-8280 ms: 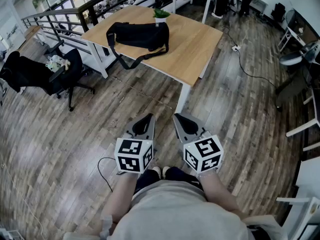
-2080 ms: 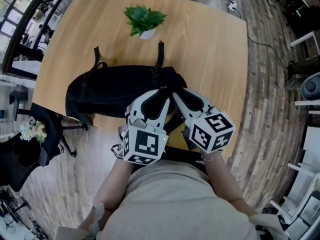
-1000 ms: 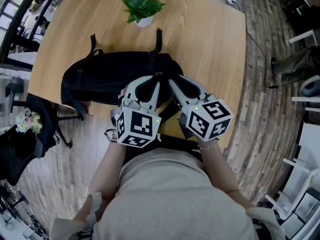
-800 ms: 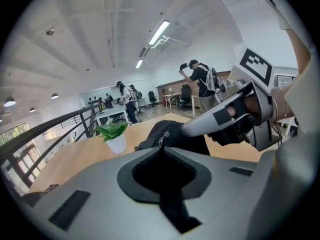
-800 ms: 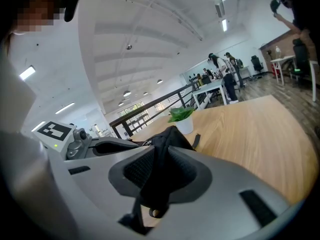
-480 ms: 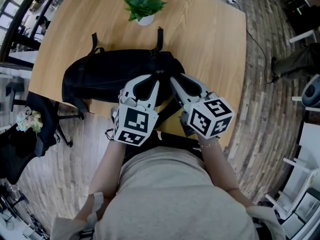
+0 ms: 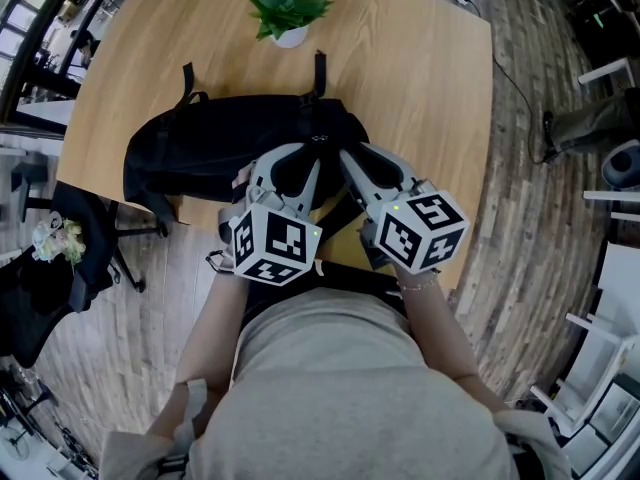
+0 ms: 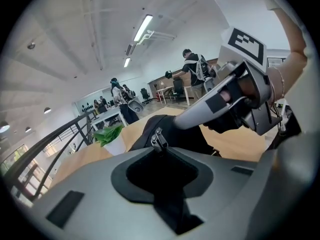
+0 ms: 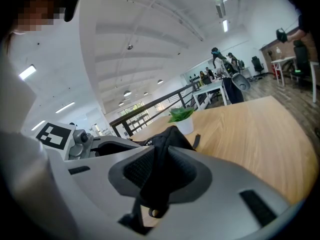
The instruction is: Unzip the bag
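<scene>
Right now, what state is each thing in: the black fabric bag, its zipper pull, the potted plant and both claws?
Black fabric bag: lying on the light wooden table, looks zipped shut.
Metal zipper pull: standing upright, pinched.
Green potted plant: upright, beyond the bag.
Left claw: shut on the zipper pull; jaws have just been opening slightly.
Right claw: shut on a fold of the bag.
</scene>
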Demonstrator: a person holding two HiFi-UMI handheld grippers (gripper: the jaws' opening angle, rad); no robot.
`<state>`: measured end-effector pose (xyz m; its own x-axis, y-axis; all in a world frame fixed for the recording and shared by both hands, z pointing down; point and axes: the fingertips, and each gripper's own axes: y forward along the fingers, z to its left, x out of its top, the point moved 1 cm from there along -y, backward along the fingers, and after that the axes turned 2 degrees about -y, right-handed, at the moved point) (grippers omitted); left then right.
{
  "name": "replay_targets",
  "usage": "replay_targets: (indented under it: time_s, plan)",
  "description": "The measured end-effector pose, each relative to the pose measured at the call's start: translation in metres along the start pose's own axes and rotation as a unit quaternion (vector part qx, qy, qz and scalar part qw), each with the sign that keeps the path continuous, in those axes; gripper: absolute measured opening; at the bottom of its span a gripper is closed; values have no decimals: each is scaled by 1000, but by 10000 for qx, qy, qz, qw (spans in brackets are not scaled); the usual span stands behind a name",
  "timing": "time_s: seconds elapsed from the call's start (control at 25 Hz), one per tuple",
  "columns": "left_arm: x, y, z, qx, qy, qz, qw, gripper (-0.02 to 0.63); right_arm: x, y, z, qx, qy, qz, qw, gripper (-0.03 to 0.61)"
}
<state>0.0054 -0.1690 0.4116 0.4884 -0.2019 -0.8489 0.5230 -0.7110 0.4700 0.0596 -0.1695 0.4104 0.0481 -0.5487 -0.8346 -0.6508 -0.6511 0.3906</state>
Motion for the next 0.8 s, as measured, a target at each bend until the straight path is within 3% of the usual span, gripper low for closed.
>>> replay_targets:
  time_s: [0.32, 0.8]
  plan:
    - [-2, 3, 1, 183, 281, 132, 9993, 64, 0, -1, 1, -13, 23, -24, 10000, 91]
    - [3, -10, 19, 417, -11, 9, 9991, 32, 0, -2, -1, -43, 37, -55, 10000, 91]
